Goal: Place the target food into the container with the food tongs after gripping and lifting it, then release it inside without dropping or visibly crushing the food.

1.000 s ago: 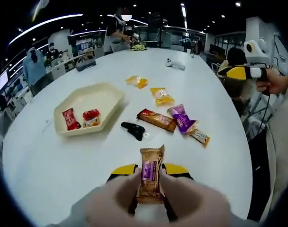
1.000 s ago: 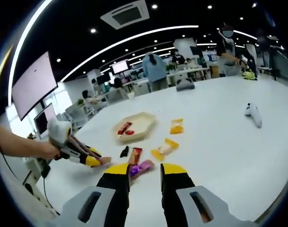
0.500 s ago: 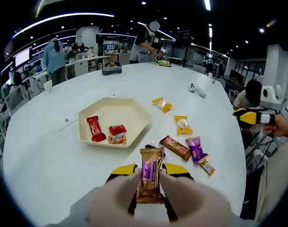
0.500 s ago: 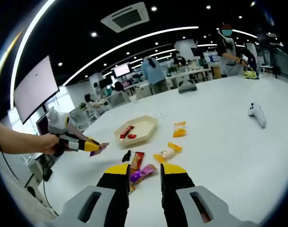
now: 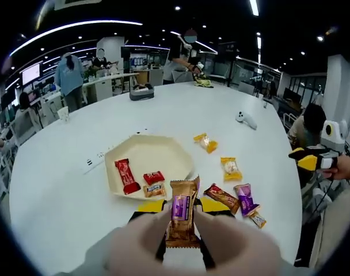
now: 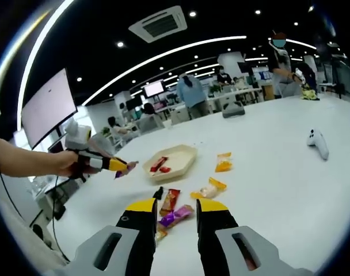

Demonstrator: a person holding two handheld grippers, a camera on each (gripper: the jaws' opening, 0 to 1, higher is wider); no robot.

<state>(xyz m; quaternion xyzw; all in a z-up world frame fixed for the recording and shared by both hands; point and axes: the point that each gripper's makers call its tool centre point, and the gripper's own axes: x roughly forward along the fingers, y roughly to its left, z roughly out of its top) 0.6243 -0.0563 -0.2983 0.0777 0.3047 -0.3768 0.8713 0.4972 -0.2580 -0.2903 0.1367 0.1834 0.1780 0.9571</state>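
— Above the white round tabletop (image 5: 60,190), how far along?
— Lifted, not placed: left tongs (image 5: 182,208) are closed on the brown-and-purple wrapped snack bar (image 5: 182,217), short of the beige hexagonal tray (image 5: 137,154).
— And the right tongs (image 6: 171,208)?
— Parted, holding nothing, over scattered packets.

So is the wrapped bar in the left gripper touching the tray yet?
Apart. The right gripper view shows the left gripper holding the wrapped bar in the air, with bare table between it and the tray.
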